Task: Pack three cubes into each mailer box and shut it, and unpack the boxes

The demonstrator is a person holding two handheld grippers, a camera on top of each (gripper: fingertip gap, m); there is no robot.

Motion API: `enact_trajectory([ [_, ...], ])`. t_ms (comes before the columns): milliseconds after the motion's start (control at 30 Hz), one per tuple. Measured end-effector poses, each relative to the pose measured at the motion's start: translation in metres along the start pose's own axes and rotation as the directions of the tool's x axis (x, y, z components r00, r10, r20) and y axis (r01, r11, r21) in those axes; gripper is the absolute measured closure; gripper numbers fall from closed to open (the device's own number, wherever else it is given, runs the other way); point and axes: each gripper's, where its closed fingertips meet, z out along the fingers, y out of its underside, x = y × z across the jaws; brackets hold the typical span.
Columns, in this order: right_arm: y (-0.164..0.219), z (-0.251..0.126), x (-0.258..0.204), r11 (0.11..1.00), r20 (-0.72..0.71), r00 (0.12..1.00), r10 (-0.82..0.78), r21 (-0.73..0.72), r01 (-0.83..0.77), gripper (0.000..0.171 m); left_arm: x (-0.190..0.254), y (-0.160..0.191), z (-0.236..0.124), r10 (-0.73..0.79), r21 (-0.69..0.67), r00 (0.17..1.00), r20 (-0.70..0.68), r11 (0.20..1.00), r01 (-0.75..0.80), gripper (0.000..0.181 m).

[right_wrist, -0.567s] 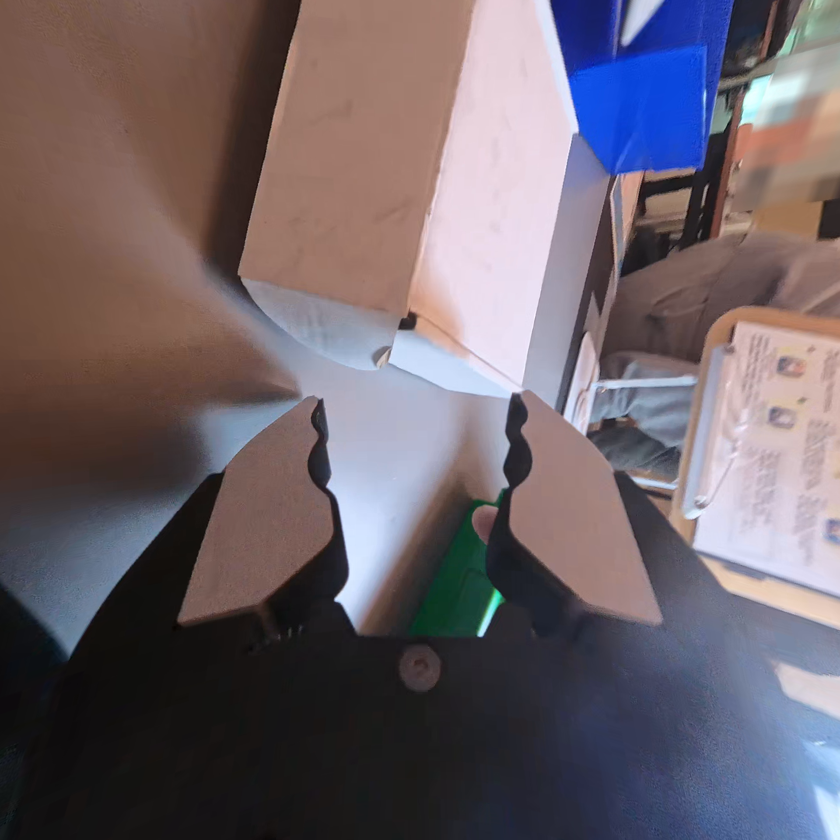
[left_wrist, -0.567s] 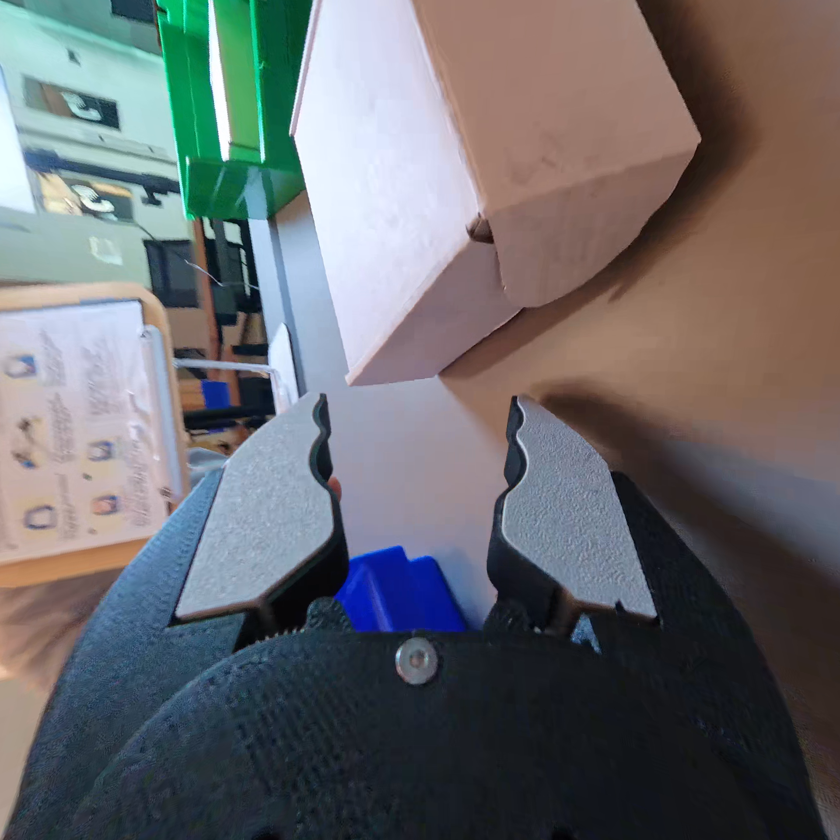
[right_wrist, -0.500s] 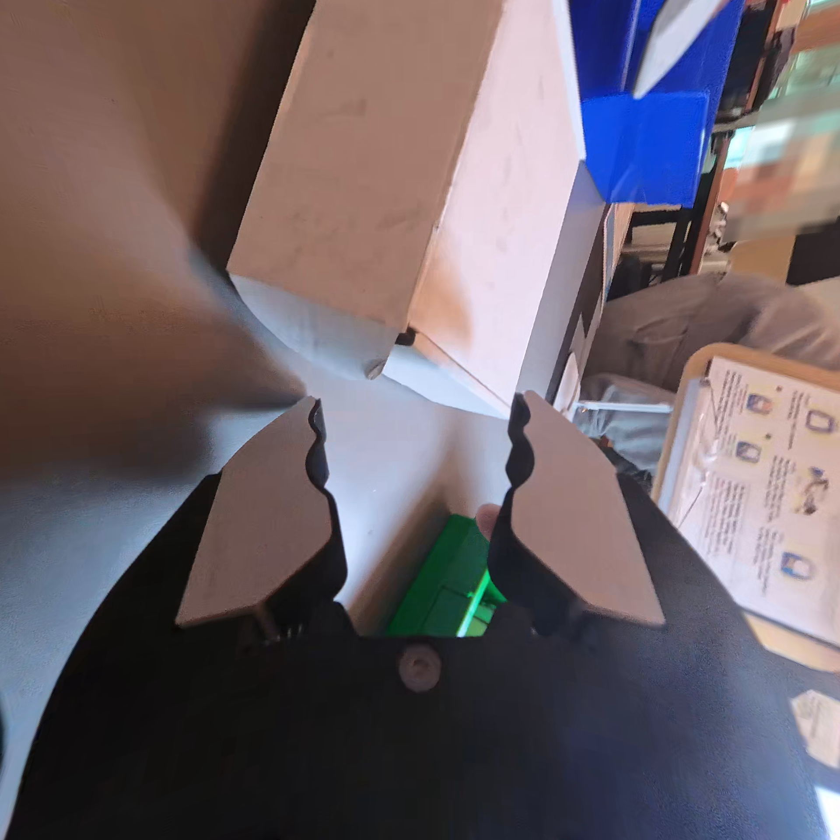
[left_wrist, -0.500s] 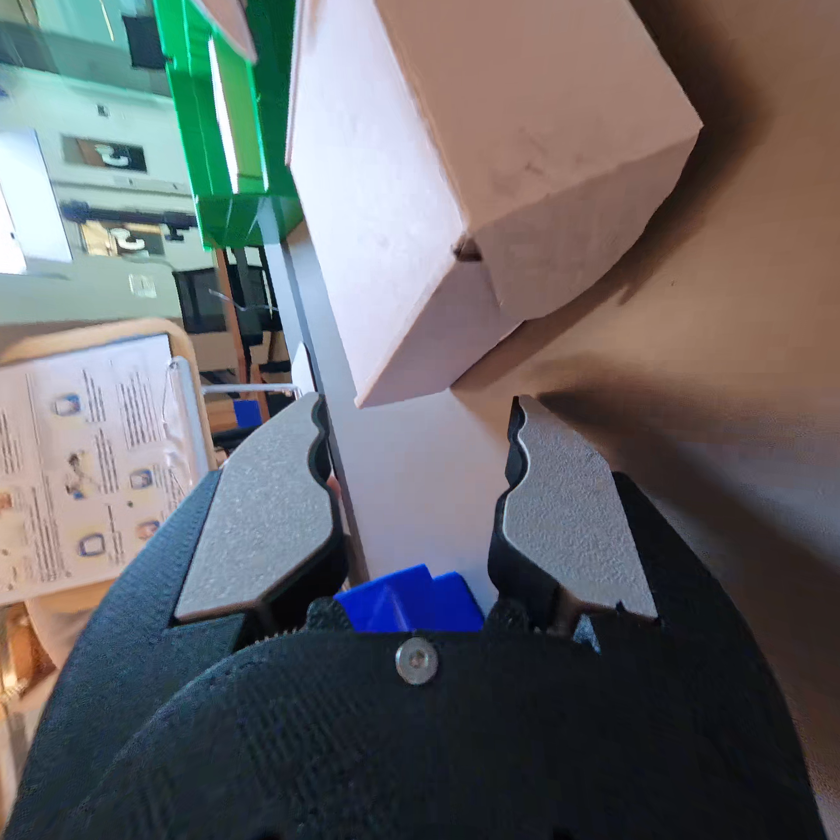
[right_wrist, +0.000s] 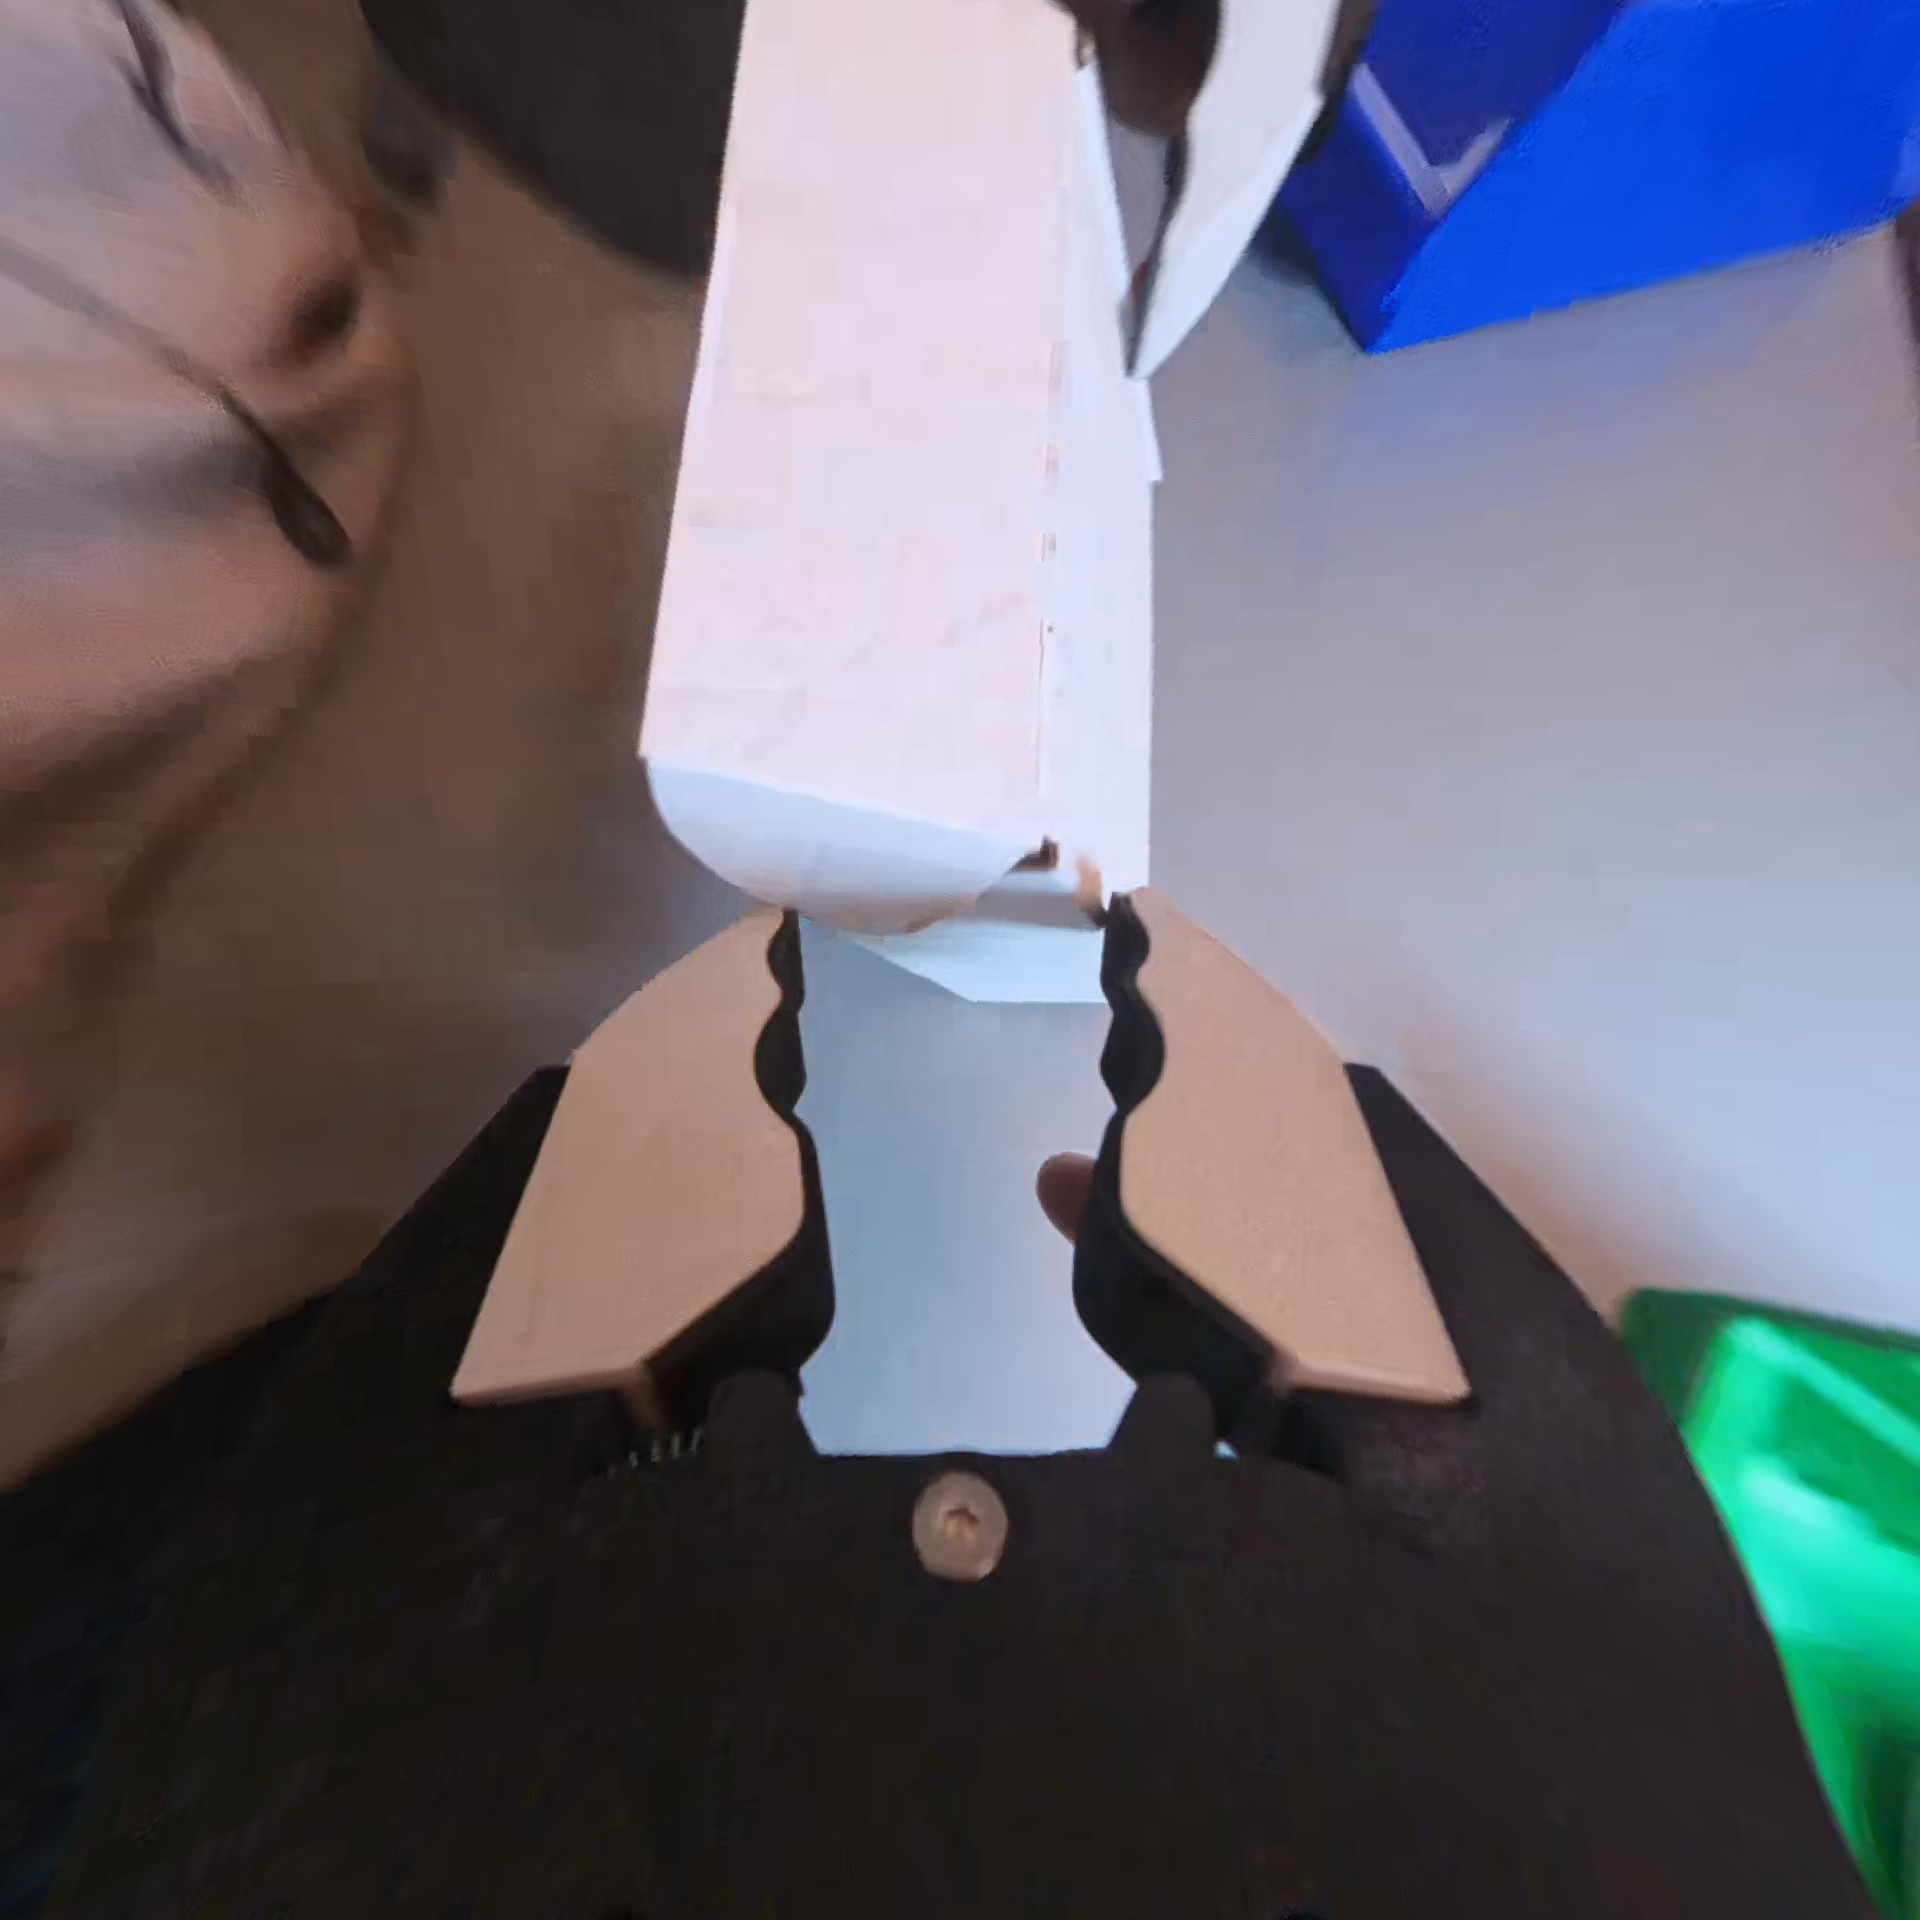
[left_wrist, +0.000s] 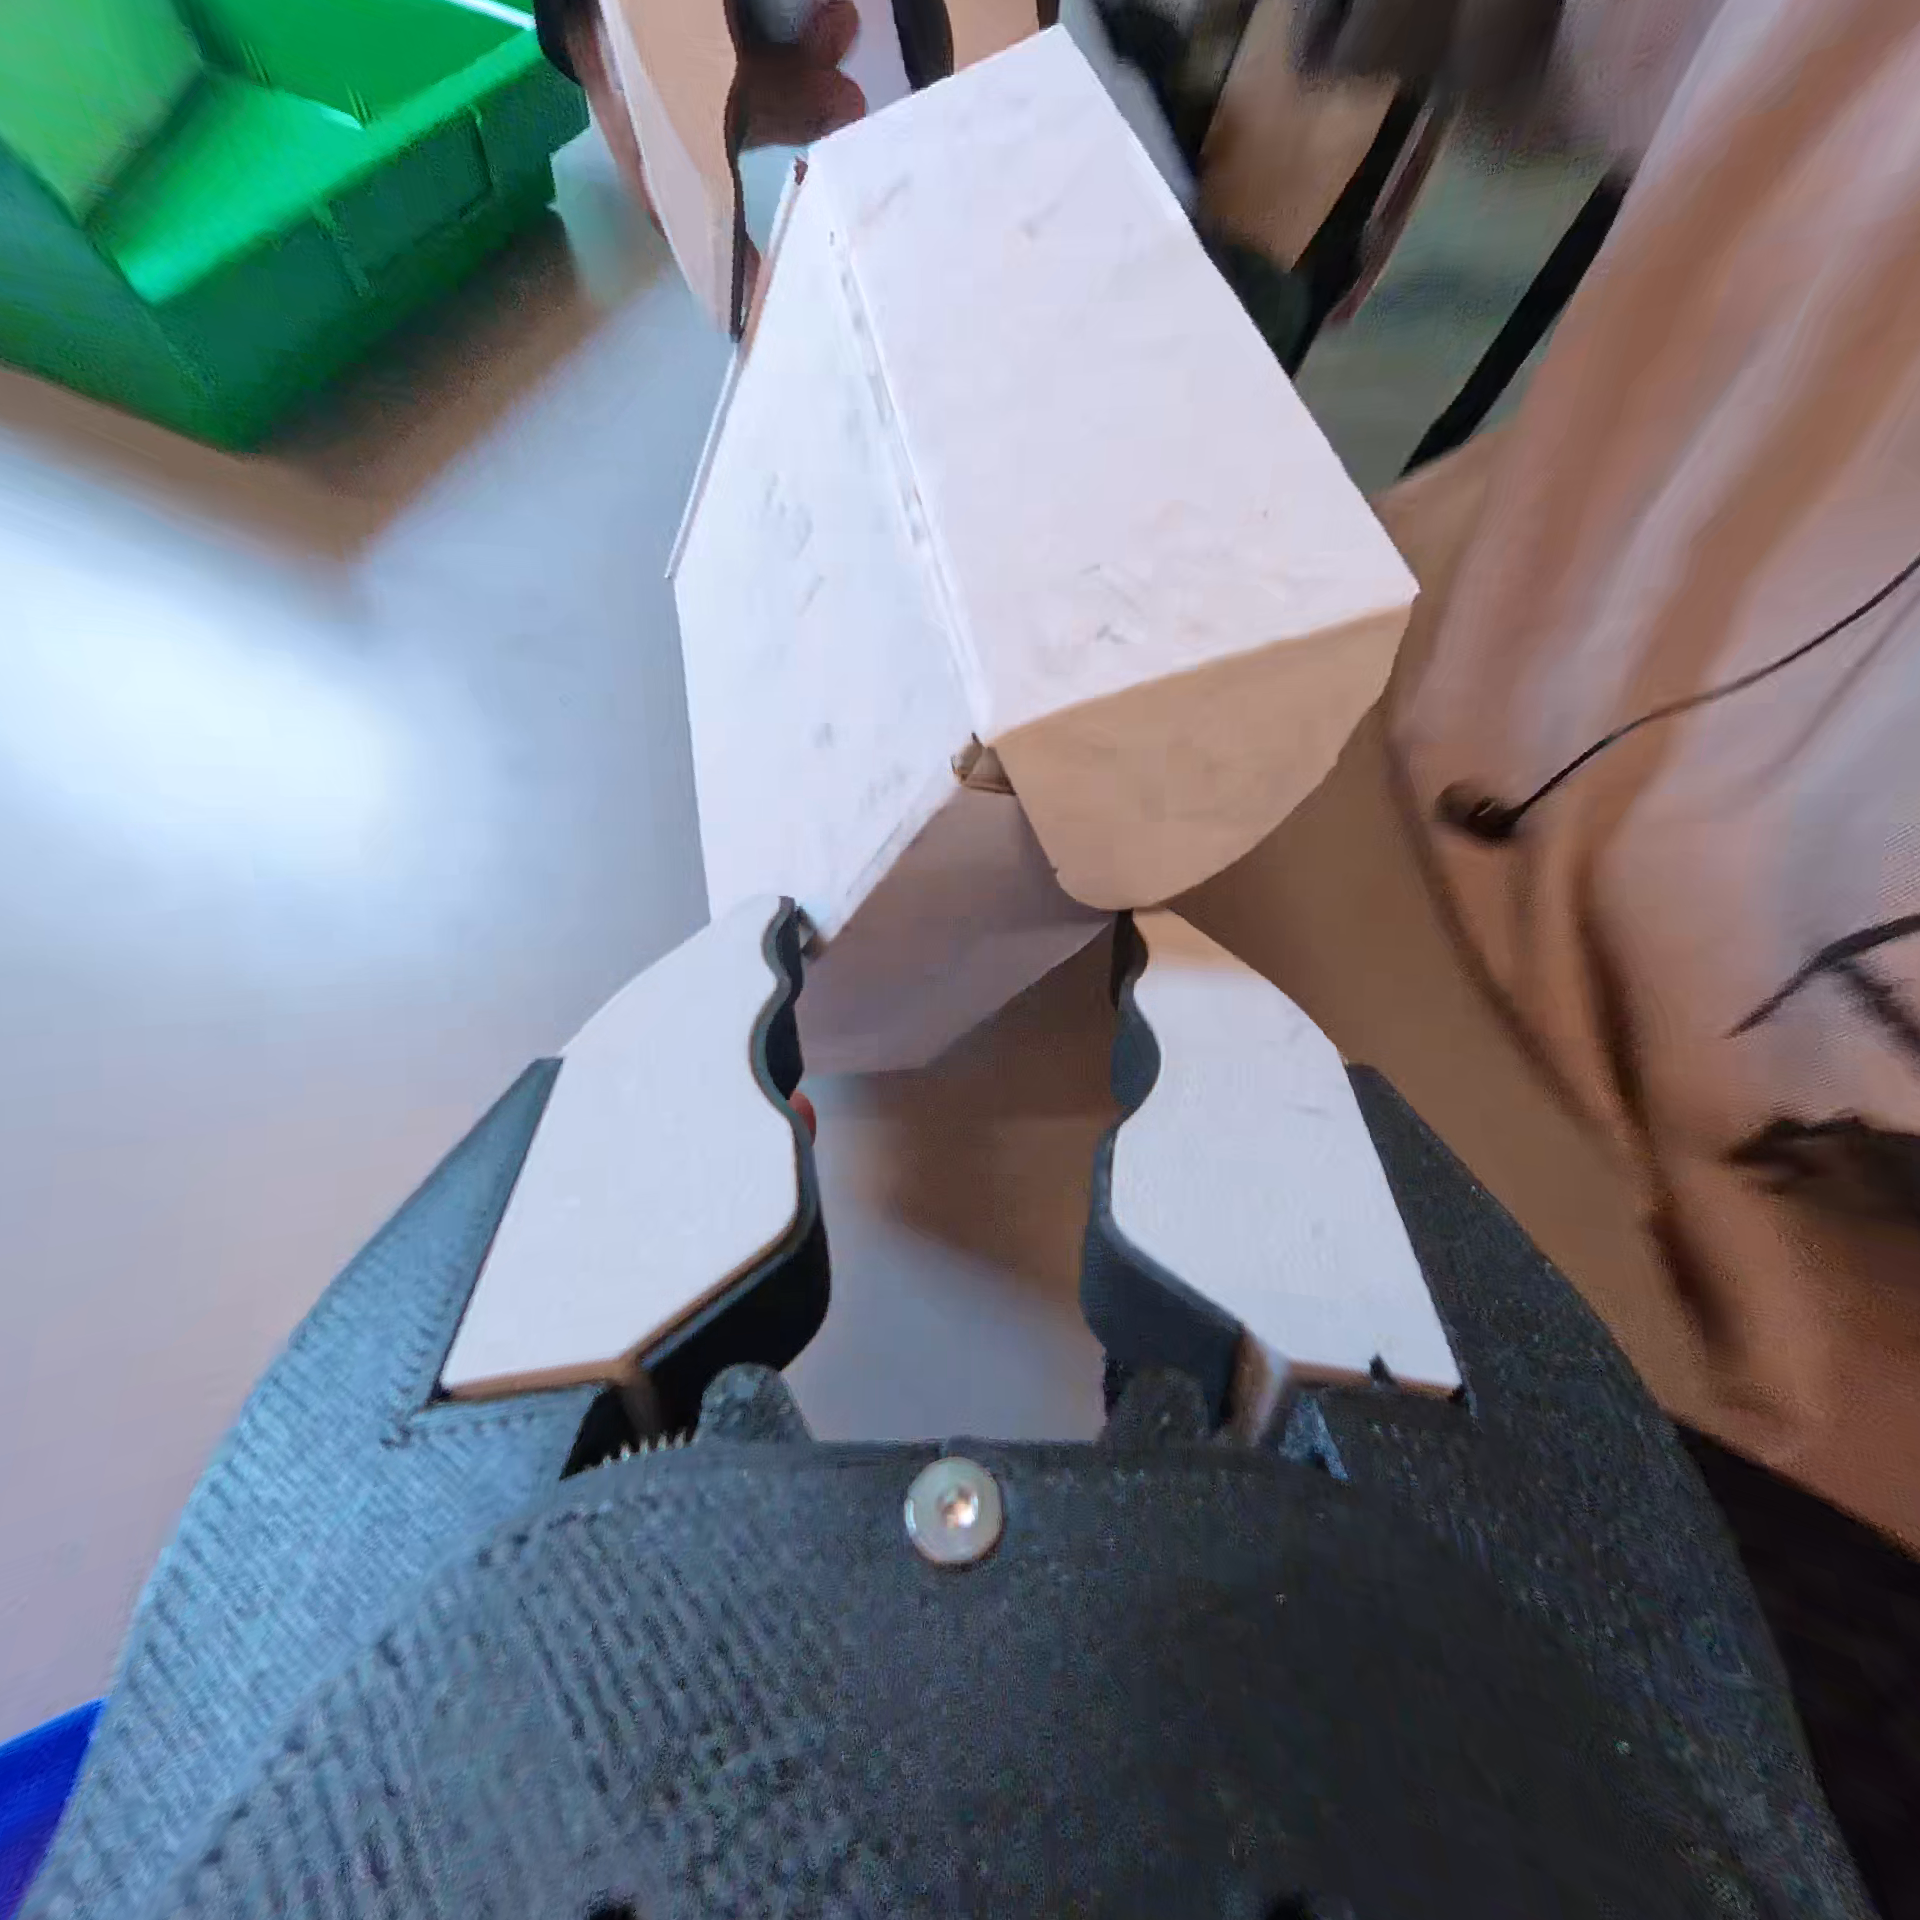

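both tongs now flank shut mailer box, contents apparently hidden.

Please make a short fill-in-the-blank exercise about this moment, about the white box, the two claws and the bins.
1. The white mailer box between the two claws is ____, with its lid down.
2. The left claw has its jaws ____, at one end of the box.
3. In the right wrist view, the bin beyond the box is ____ in colour.
4. In the left wrist view, the bin on the grey table is ____ in colour.

Missing words: closed; open; blue; green
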Motion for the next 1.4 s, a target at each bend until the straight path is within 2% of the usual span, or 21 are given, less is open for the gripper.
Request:
enact_trajectory([
  [33,0.000,-0.001,0.004,0.992,0.051,0.992,0.117,0.049,-0.120,0.117,-0.003,0.003,0.001,-0.084,0.035,0.995,-0.055,0.996,0.086,0.124],
  [133,0.003,-0.001,0.013,0.927,0.177,0.939,0.295,0.185,-0.327,0.117,-0.010,0.003,0.002,-0.185,0.156,0.972,-0.144,0.966,0.207,0.124],
  [300,0.003,-0.001,0.013,0.879,0.219,0.916,0.335,0.276,-0.388,0.117,-0.013,0.004,-0.003,-0.161,0.202,0.982,-0.094,0.963,0.177,0.128],
  [500,0.001,-0.026,0.017,0.907,0.164,0.952,0.260,0.297,-0.299,0.112,-0.016,-0.008,-0.038,-0.033,0.163,0.998,0.044,0.986,0.025,0.128],
  [600,-0.007,-0.040,0.022,0.929,0.149,0.968,0.202,0.283,-0.237,0.114,-0.013,-0.023,-0.051,0.055,0.105,0.997,0.054,0.993,-0.060,0.127],
  [767,-0.019,-0.030,0.026,0.973,0.159,0.982,0.100,0.190,-0.129,0.113,-0.005,-0.032,-0.030,0.157,-0.021,0.987,-0.025,0.987,-0.158,0.123],
  [867,-0.022,-0.016,0.020,0.979,0.209,0.975,0.077,0.170,-0.114,0.121,-0.006,-0.036,-0.020,0.157,-0.017,0.986,-0.052,0.987,-0.159,0.132],
  [967,-0.025,-0.014,0.020,0.971,0.243,0.963,0.119,0.175,-0.164,0.123,-0.007,-0.039,-0.020,0.126,0.010,0.990,-0.070,0.992,-0.125,0.134],
  [1100,-0.028,-0.018,0.022,0.929,0.329,0.906,0.264,0.167,-0.331,0.123,-0.011,-0.050,-0.025,0.065,0.097,0.995,-0.077,0.994,-0.058,0.143],
  [1233,-0.032,-0.019,0.025,0.837,0.406,0.808,0.426,0.161,-0.522,0.123,-0.017,-0.054,-0.027,-0.073,0.190,0.991,-0.113,0.977,0.093,0.146],
  [1400,-0.038,-0.023,0.029,0.697,0.469,0.662,0.584,0.127,-0.705,0.124,-0.025,-0.060,-0.031,-0.284,0.296,0.939,-0.193,0.896,0.331,0.148],
])
